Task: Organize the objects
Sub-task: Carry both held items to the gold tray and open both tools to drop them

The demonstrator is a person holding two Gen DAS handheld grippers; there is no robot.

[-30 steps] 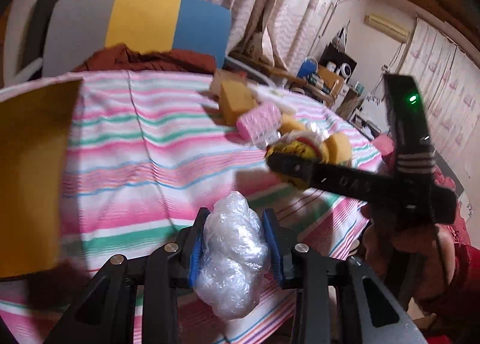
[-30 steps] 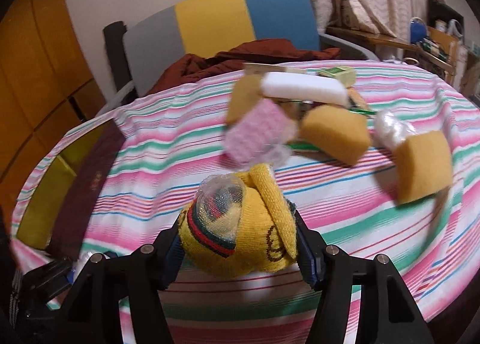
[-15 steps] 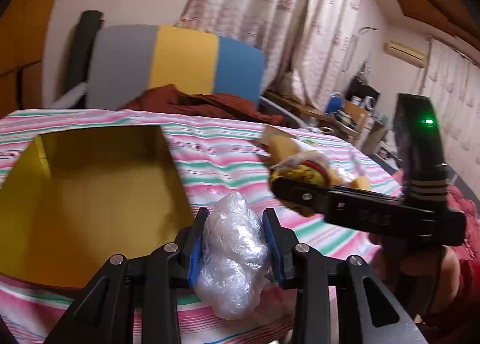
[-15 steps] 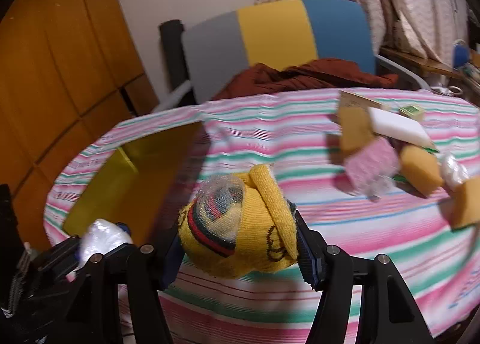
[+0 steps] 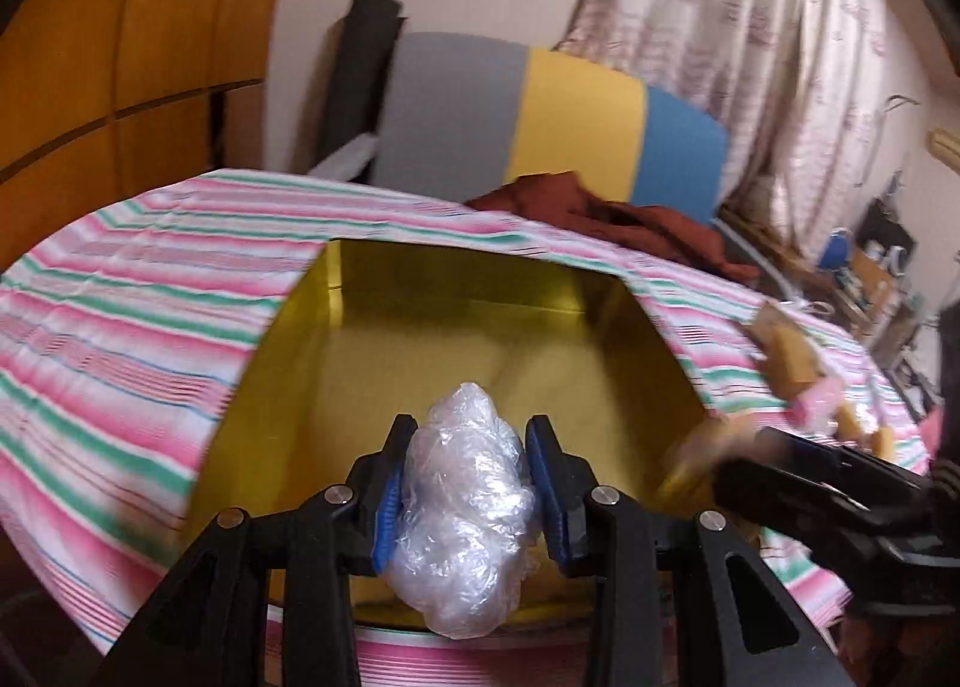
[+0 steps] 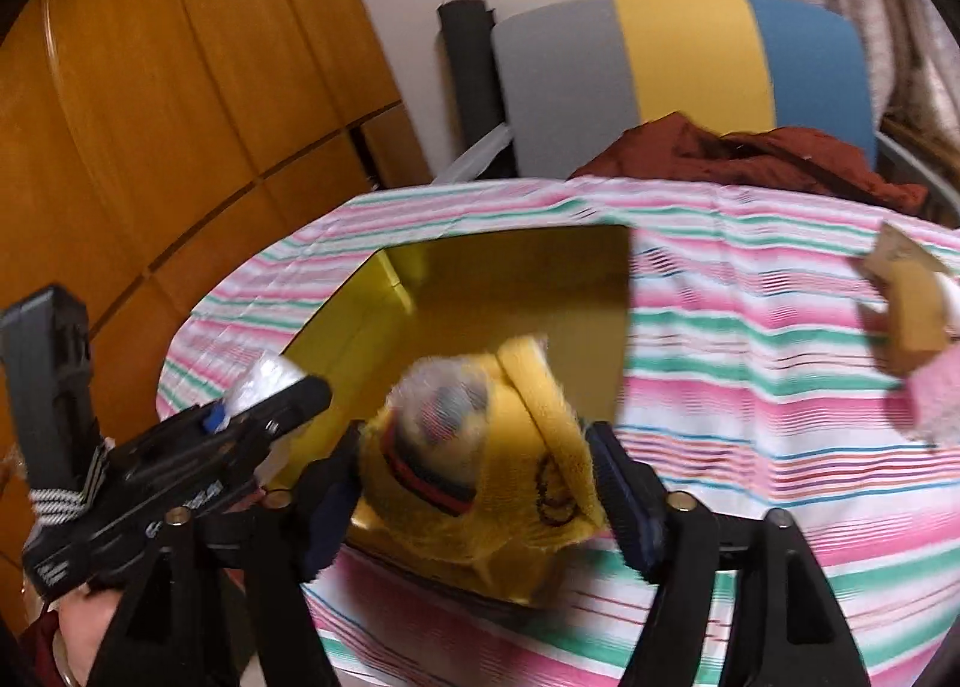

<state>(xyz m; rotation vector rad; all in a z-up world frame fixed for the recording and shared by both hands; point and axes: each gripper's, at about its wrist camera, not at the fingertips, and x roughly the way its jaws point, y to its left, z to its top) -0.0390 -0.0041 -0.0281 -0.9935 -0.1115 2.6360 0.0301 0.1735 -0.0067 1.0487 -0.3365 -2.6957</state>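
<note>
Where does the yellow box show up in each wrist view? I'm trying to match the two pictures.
Left wrist view: the yellow box fills the centre, open, just beyond the left claw.
Right wrist view: the yellow box sits centre-left, behind the right claw.
Shared landmark: the grey, yellow and blue chair back behind the table.

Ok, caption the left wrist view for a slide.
Left gripper carries a plastic-wrap bundle above the open yellow box.

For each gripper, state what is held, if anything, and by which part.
Left gripper: crumpled clear plastic bundle, sides between the jaws. Right gripper: jaws just opening, yellow knitted bundle between them; grip uncertain.
</note>
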